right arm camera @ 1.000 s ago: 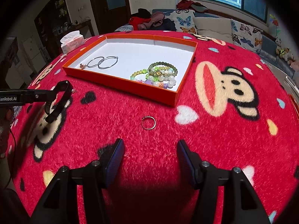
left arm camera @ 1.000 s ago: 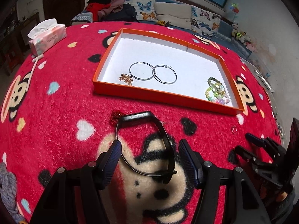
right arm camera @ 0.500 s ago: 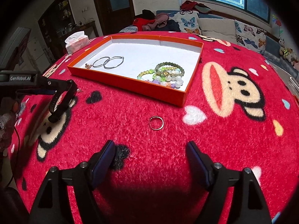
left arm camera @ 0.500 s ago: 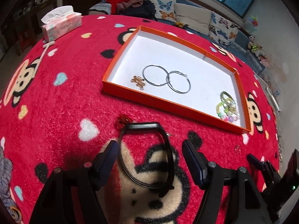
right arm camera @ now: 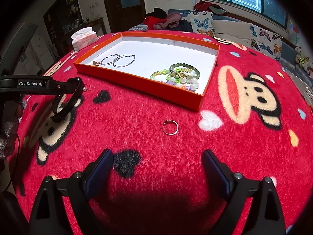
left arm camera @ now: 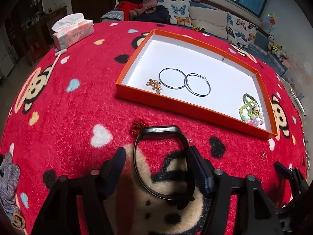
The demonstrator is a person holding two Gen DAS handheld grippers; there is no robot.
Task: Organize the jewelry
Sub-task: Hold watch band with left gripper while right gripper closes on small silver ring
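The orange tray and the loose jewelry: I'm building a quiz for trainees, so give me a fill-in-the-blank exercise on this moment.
1. The two silver hoops lie inside the orange ____.
2. The small ring lies on the red ____, outside the tray.
3. The black band sits between the fingers of the ____ gripper.
4. The right gripper stands open, with ____ between its fingers.

Missing words: tray; blanket; left; nothing

On the tabletop [right arm camera: 244, 141] a tray [right arm camera: 137, 85] holds two hoops [right arm camera: 118, 60] at its left and bead bracelets [right arm camera: 179, 76] at its right; a ring [right arm camera: 170, 127] lies before the tray, a tissue box [right arm camera: 84, 39] behind-left
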